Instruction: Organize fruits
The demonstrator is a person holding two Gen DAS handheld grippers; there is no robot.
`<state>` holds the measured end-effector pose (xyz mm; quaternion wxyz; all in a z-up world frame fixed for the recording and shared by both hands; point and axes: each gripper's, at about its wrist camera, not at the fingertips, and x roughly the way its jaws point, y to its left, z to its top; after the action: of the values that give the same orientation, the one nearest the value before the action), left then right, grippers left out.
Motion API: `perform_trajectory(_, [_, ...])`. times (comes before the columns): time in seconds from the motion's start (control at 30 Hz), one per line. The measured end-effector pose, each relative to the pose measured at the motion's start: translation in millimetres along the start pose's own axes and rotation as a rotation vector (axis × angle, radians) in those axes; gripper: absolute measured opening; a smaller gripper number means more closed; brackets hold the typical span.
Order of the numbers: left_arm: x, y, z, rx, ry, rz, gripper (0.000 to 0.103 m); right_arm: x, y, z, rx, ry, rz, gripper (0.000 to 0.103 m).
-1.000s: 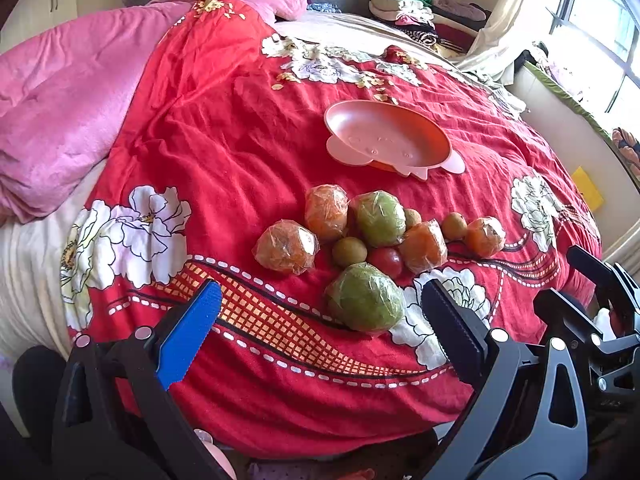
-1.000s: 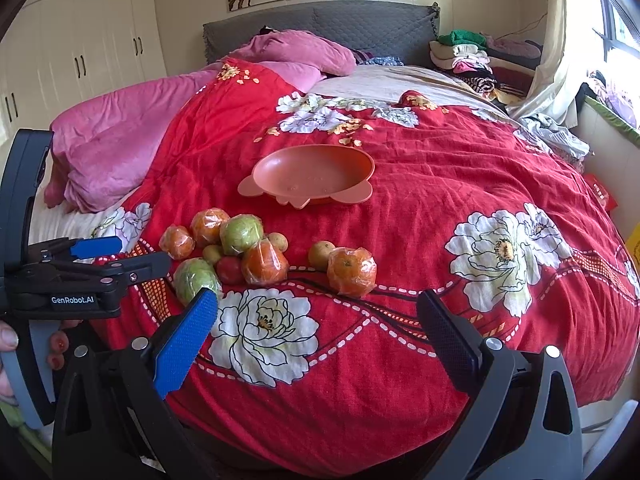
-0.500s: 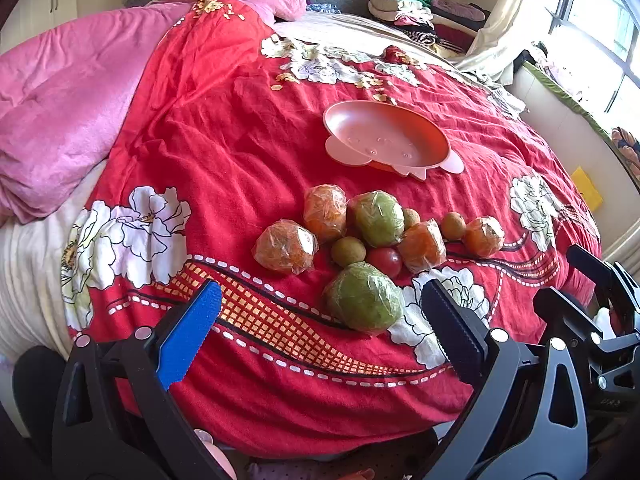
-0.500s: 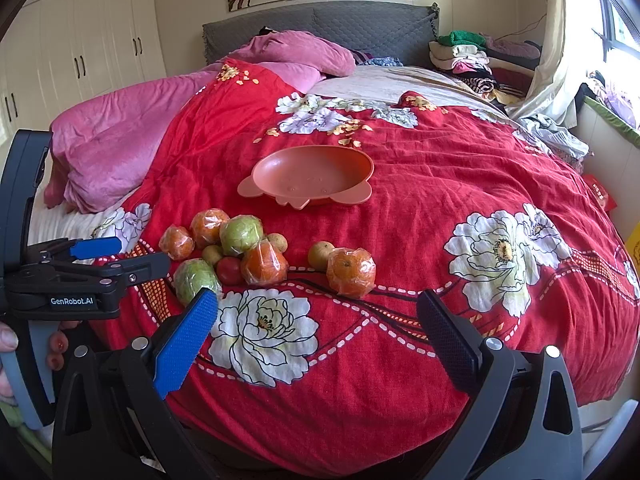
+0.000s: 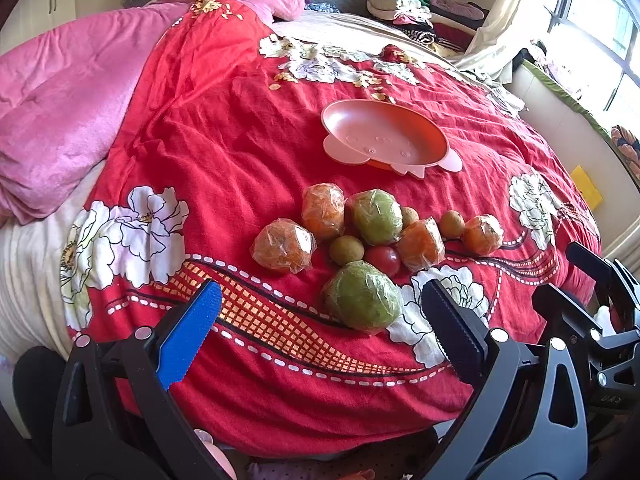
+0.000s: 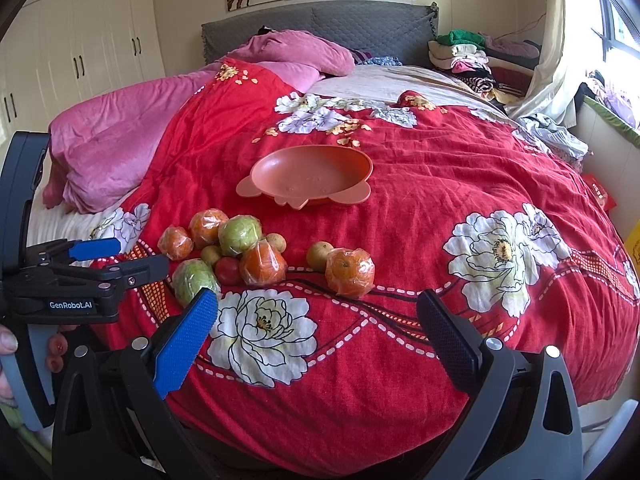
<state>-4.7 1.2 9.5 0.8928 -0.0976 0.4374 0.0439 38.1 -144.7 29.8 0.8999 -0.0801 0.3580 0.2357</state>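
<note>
Several fruits lie clustered on a red flowered bedspread: wrapped oranges (image 5: 283, 249), two wrapped green fruits (image 5: 362, 302), small brownish fruits (image 5: 346, 250) and a red tomato (image 5: 383, 260). One wrapped orange (image 6: 350, 272) sits apart at the right of the pile. An empty pink bowl (image 5: 384, 136) (image 6: 312, 174) rests beyond them. My left gripper (image 5: 320, 332) is open, hovering just short of the near green fruit. My right gripper (image 6: 316, 336) is open over the bed's front edge, nothing between its fingers. The left gripper (image 6: 116, 258) also shows in the right wrist view.
A pink quilt (image 6: 120, 144) is heaped at the bed's left, with a pink pillow (image 6: 296, 52) by the grey headboard. Folded clothes (image 6: 464, 56) are stacked at the far right near a window. White wardrobes (image 6: 80, 52) stand at the left.
</note>
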Motion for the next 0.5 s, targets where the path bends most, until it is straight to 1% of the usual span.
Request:
perform_trajectory(0.2, [-1.9, -3.1, 0.2, 0.005, 0.000, -0.002, 0.094, -0.4, -0.2, 0.2, 0.000, -0.001, -0.001, 0.099])
perform_trajectory(0.5, [5.5, -5.7, -2.1, 0.012, 0.008, -0.006, 0.094, 0.3, -1.7, 0.0, -0.002, 0.004, 0.000, 0.099])
